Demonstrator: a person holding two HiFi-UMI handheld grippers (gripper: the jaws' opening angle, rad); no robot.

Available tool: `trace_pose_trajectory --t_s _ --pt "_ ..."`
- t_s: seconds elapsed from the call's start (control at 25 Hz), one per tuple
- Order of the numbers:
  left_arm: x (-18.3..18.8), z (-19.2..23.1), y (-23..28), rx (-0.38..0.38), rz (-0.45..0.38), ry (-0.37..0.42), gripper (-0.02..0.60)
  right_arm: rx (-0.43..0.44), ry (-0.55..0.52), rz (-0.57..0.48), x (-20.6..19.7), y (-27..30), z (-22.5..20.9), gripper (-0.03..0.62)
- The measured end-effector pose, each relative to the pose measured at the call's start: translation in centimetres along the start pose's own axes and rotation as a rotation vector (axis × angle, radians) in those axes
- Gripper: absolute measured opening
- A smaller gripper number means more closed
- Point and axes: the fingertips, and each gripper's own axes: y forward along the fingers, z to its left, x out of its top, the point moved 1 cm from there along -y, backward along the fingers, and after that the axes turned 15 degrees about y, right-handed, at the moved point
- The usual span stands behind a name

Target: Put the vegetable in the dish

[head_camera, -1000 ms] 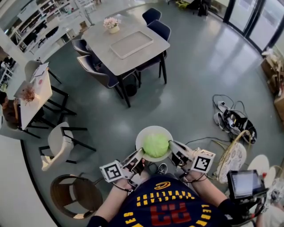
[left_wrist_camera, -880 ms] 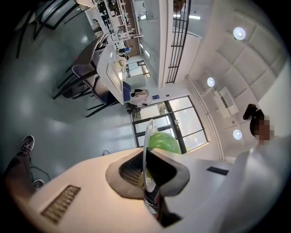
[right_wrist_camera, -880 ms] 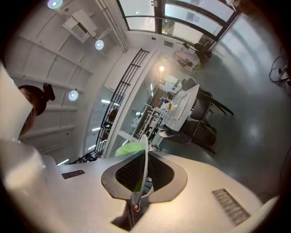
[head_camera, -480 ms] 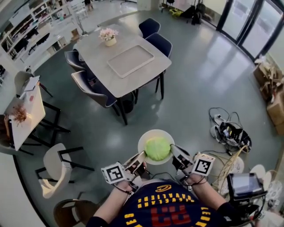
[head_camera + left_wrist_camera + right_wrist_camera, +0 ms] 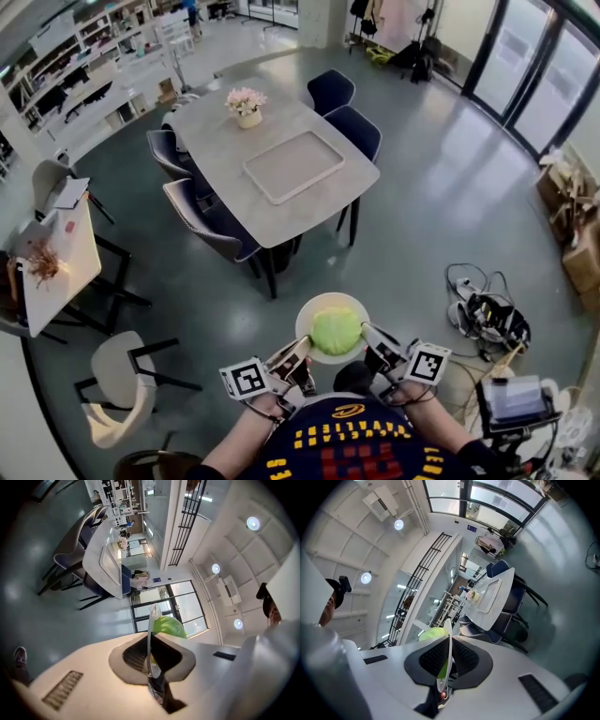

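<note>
The big grey table [image 5: 225, 159] is coming closer and sitting more in the middle of the head view than it was a moment ago, so the person is walking toward it. The dish [image 5: 307, 317] is staying in the same spot in front of the person's body. The green vegetable [image 5: 336, 330] is still sitting in the middle of it, and nothing is slipping.

The left gripper [image 5: 298, 354] is pinching the near-left edge of the dish. In the left gripper view the thin white rim is running right between the two jaws, with the green vegetable peeking over it. The right gripper [image 5: 375, 343] is pinching the near-right edge the same way, and its own view is showing the rim squeezed between its jaws too. So both grippers are carrying the dish together over the floor [image 5: 422, 187].

The vegetable is already lying in the dish, so that part of the job is looking done. I think the person is now bringing the dish to the table. A flat tray [image 5: 292, 166] and a pot of flowers [image 5: 247, 101] are sitting on the table, and chairs [image 5: 211, 220] are standing around it. The dish is still well apart from the table. Both grippers need to be keeping it level, or the round vegetable may roll off.
</note>
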Motion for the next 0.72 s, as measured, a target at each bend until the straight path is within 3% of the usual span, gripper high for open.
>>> trace_pose_trajectory --t_s 0.36,0.72 --pt "3.6 2.6 3.4 0.024 -0.025 -0.005 0.011 0.026 0.022 0.029 3.9 4.4 -2.1 0.018" --pt "8.9 4.0 13.4 0.071 -0.08 0.034 0.011 0.102 0.031 0.082 15.1 9.3 -4.1 0.018"
